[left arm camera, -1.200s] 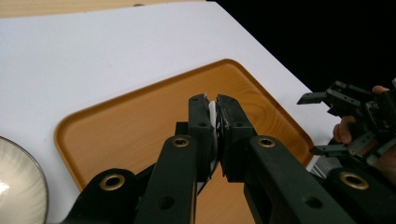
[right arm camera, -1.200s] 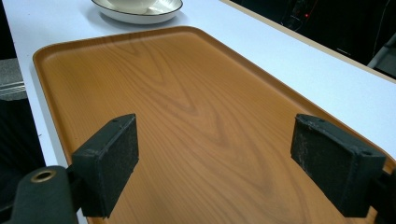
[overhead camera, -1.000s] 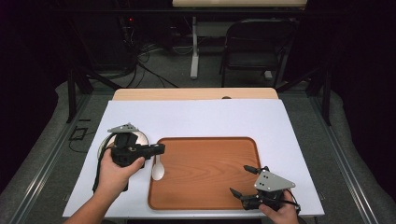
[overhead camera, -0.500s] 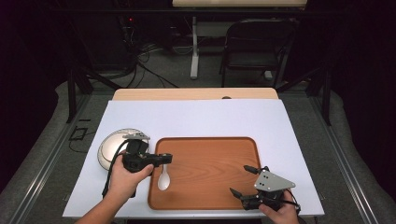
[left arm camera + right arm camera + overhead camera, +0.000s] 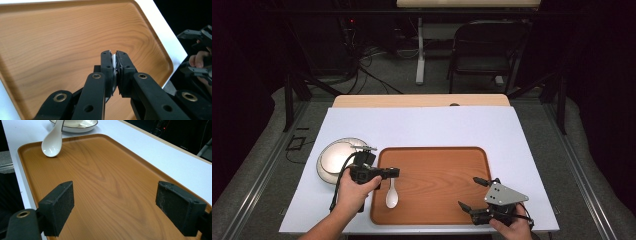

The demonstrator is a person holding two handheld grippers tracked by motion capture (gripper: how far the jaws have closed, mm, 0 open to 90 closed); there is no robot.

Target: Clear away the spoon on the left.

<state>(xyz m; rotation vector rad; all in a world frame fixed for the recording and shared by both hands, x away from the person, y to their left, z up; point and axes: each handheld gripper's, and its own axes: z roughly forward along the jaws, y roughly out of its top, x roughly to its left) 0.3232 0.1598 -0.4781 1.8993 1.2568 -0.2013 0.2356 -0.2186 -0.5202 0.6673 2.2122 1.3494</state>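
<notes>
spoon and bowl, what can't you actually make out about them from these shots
- Spoon handle: in the left gripper view the left gripper jaws cover all but a white sliver.
- Whether the spoon's tip touches the tray: cannot tell from the high view or the right gripper view.
- Bowl: near side hidden by the left gripper in the high view; cut off by the top edge in the right gripper view.

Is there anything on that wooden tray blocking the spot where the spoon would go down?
Nothing visible does. The left gripper holds the white spoon by its handle over the tray, whose wood is bare all round it. The bowl sits off the tray on the table.
</notes>
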